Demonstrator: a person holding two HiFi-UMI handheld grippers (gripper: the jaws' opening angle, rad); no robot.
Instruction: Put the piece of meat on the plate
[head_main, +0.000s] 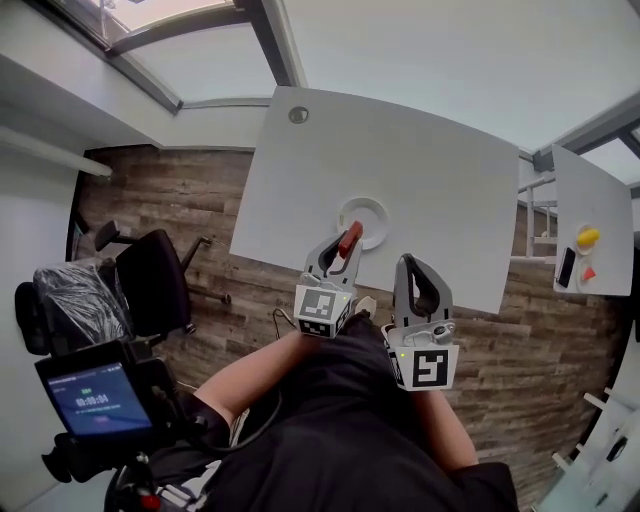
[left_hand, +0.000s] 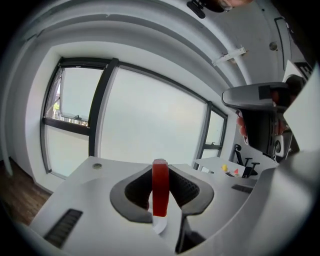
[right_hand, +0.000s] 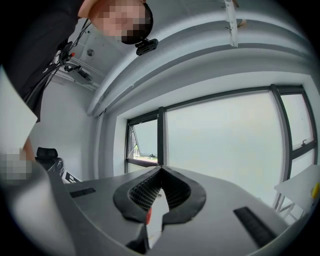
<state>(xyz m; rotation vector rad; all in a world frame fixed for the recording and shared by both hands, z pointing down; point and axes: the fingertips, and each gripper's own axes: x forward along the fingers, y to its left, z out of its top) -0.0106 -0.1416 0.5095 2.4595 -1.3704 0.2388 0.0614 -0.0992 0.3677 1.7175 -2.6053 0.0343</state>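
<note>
You hold two tools: left tool (head_main: 343, 247), right tool (head_main: 411, 266). You see one piece of meat (head_main: 351, 238), one plate (head_main: 381, 213), two benches: near bench (head_main: 430, 165), side bench (head_main: 598, 195).

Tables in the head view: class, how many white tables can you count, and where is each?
2. The large table spans the picture's middle, bearing the plate. A smaller table stands at the picture's right edge. More may lie out of frame.
</note>
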